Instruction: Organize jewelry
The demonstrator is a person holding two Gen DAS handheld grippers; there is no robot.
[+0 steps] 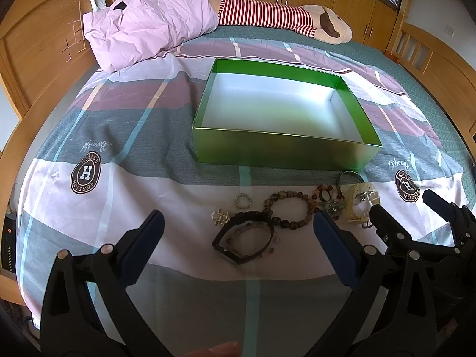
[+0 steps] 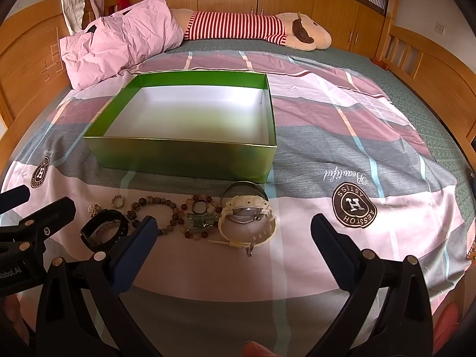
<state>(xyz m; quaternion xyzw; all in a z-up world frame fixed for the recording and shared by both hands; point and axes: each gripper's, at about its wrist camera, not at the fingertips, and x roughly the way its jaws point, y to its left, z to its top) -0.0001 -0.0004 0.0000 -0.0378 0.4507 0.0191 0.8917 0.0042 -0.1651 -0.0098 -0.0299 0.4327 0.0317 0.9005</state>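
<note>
A green box (image 1: 276, 151) (image 2: 184, 160) with a white, empty inside lies open on the bed. In front of it a row of jewelry rests on the sheet: a black watch band (image 1: 226, 253) (image 2: 89, 235) around a purple bead bracelet, a brown bead bracelet (image 1: 293, 224) (image 2: 154, 200), a small pearl ring (image 1: 243, 200) (image 2: 117, 200), a green jade piece (image 2: 199, 221), a cream watch (image 1: 360, 205) (image 2: 226, 226) and a metal bangle (image 1: 351, 177) (image 2: 244, 184). My left gripper (image 1: 238, 218) (image 2: 40, 200) hovers open over the black band. My right gripper (image 2: 234, 221) (image 1: 403, 203) hovers open near the cream watch. Neither holds anything.
A patterned pink, grey and white sheet (image 1: 178, 136) covers the bed. A crumpled pink pillow (image 1: 148, 29) and a striped plush toy (image 1: 267, 12) lie at the far end. Wooden bed frames (image 1: 35, 59) stand on both sides, with cabinets behind.
</note>
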